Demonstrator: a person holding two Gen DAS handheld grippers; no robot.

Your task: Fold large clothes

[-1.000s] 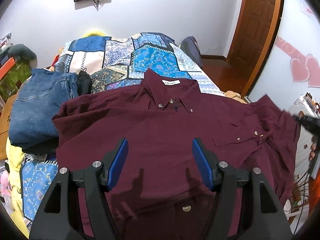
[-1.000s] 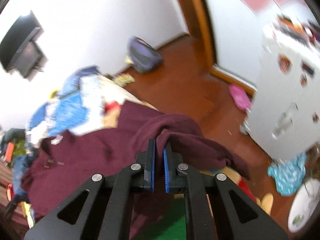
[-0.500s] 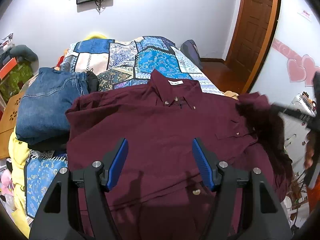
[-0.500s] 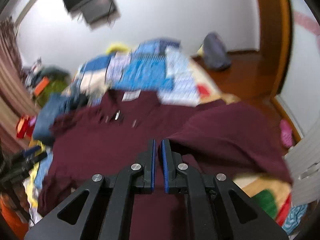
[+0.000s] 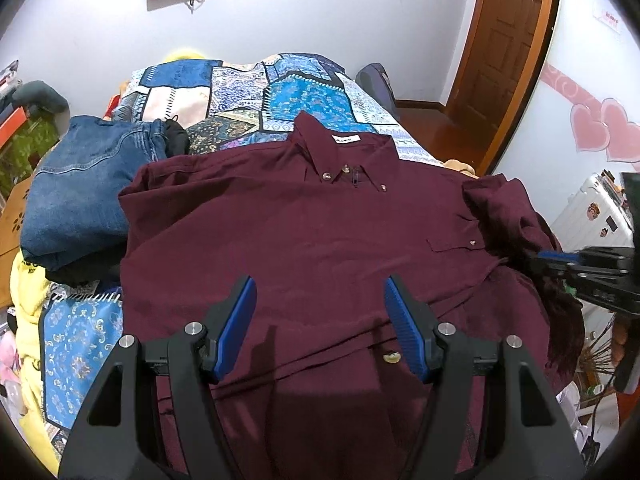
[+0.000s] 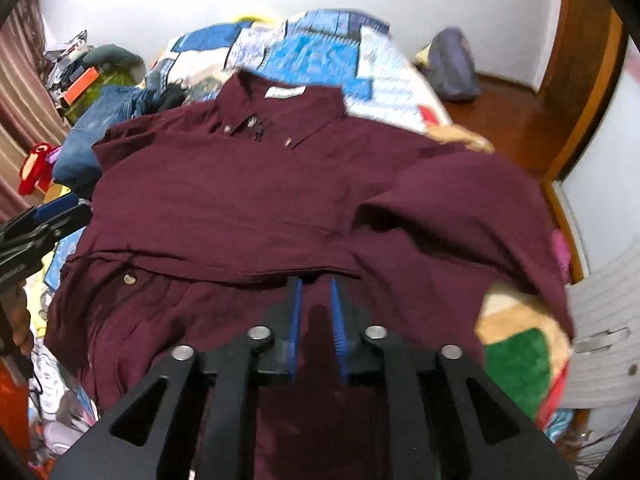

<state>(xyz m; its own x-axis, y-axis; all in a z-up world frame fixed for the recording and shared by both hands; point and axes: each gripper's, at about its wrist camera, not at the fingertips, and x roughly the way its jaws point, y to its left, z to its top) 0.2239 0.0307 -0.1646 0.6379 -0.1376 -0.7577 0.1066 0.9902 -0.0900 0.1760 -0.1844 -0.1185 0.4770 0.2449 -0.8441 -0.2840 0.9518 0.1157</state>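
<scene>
Right gripper (image 6: 316,316) jaws parted slightly, releasing sleeve (image 6: 452,216) folded at shirt's (image 5: 312,240) 3 o'clock; left gripper (image 5: 320,328) jaws wide apart.

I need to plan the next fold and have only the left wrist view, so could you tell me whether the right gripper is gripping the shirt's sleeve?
Observer: No. In the right wrist view the right gripper has its jaws a little apart, with no cloth between them.
Operator: Thank you. Where does the sleeve lie?
Observer: The sleeve lies spread out, its inner edge overlapping the front of the maroon shirt and its outer part draped over something beige and green.
</scene>
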